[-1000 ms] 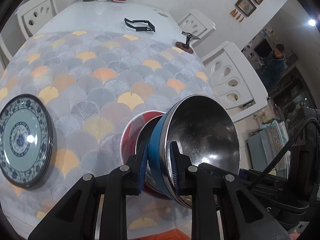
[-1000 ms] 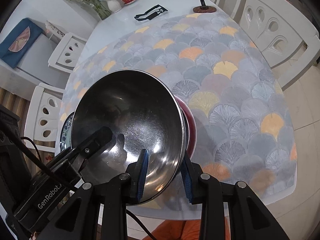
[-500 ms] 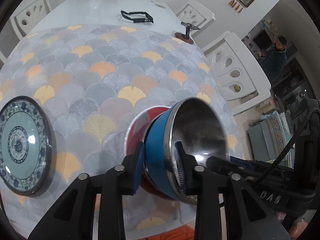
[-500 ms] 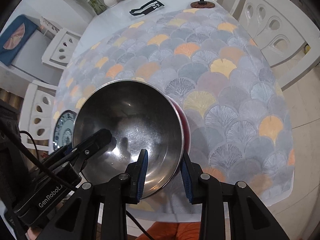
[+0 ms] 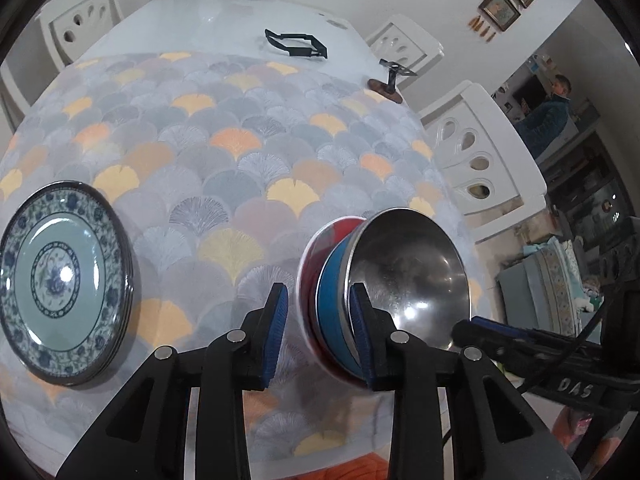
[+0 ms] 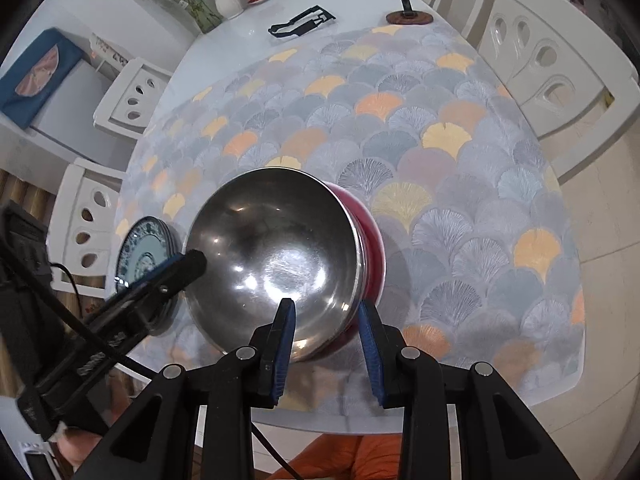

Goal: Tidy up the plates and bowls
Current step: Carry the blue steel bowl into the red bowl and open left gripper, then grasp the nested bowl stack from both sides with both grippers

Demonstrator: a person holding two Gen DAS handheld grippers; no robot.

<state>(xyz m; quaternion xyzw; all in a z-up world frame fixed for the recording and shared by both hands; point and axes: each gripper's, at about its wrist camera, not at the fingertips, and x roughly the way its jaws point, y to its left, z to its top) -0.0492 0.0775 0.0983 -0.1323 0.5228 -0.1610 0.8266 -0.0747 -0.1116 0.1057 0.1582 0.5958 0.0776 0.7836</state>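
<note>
Two grippers are on the same stack, and both have let go compared with half a second ago. Back then the left gripper [image 5: 316, 336] was pinching the rim of the shiny steel bowl with the blue outer wall [image 5: 404, 284] and the right gripper [image 6: 326, 344] had that rim between its blue pads too; now both sets of jaws are spread wide. The left one's inner pad sits just inside the steel rim, while its outer pad stands well off to the side over the cloth, touching nothing. The right one straddles the near edge of the bowl with visible gaps on both sides. The steel bowl is nested in the red bowl with the white rim [image 5: 320, 240], and the pair sits on the grey, yellow and orange fan-patterned tablecloth [image 5: 224, 168] near the front right part of the table. A second ago the steel bowl was tilted up and filled much more of both views; now it's lower, more level and looks settled into the red one. The round blue-and-white patterned porcelain plate [image 5: 60, 280] is in the same spot at the left of the cloth, well apart from the bowls. Farther back on the bare white tabletop [image 5: 224, 16] the black folded frame thing [image 5: 296, 44] and the small stand on a round wooden base [image 5: 390, 82] haven't budged either.
</note>
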